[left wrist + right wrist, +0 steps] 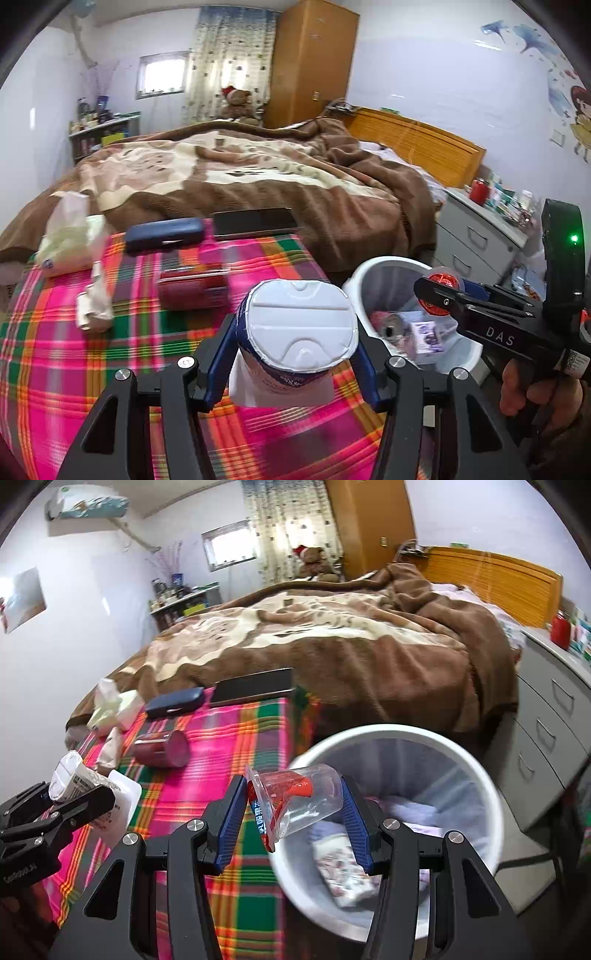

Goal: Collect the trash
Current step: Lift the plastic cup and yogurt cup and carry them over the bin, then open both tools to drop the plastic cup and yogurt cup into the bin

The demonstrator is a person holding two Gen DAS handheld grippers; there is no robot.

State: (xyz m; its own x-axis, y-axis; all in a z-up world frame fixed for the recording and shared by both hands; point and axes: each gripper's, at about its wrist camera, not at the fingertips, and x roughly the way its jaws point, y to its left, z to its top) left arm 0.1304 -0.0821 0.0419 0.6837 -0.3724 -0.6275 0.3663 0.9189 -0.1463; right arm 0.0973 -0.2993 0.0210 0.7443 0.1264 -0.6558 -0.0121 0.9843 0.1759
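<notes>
The left hand-held gripper (297,354) occupies the lower centre of the left wrist view, its blue pads clamped on either side of a white yogurt cup (301,334) whose foil lid faces the camera. The cup sits above the plaid cloth (110,369) that covers the bench, just left of the white waste bin (373,280). The right hand-held gripper (295,808) occupies the lower centre of the right wrist view, its blue pads clamped on a clear plastic cup (306,801) with a peeled red lid; the cup lies tilted over the left rim of the bin, which already contains printed wrappers. In the left wrist view this same gripper appears at the right edge, held by a hand (539,391) at the lower right. Remaining on the plaid cloth toward the left of the frame: a dark red cylindrical can (162,749) lying on its side, a crumpled paper wrapper (94,302), a tissue pack (70,240), a blue case (164,234) and a dark flat phone (255,223). A bed with a brown blanket (258,173) fills the middle of the frame.
</notes>
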